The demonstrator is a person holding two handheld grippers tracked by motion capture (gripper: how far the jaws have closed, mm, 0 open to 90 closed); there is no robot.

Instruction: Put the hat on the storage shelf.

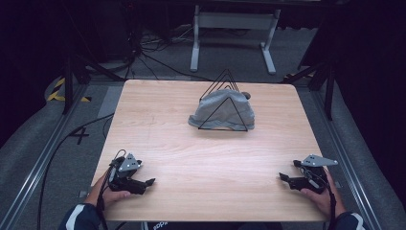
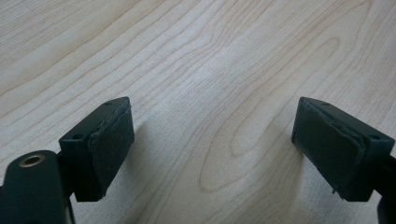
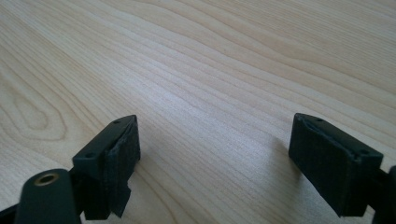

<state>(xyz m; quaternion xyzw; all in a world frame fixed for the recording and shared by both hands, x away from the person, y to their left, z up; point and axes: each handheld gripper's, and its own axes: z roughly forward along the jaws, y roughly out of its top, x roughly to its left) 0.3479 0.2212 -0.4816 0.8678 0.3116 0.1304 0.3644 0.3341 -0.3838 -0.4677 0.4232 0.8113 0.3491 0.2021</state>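
Left tongs [image 1: 146, 183], right tongs [image 1: 286, 178] being held wide, empty; grey cloth [image 1: 221, 111] on wire rack [image 1: 224, 100] far ahead, untouched; nothing started.

Table [image 1: 201, 163]: pale wood, matt, smooth grain. At 12 o'clock, grey cloth [image 1: 218, 108], soft and creased, over thin black wire rack [image 1: 225, 79]. Left tool [image 2: 212, 149] and right tool [image 3: 215, 158]: matt black plastic, rough-faced pads [image 2: 109, 144].
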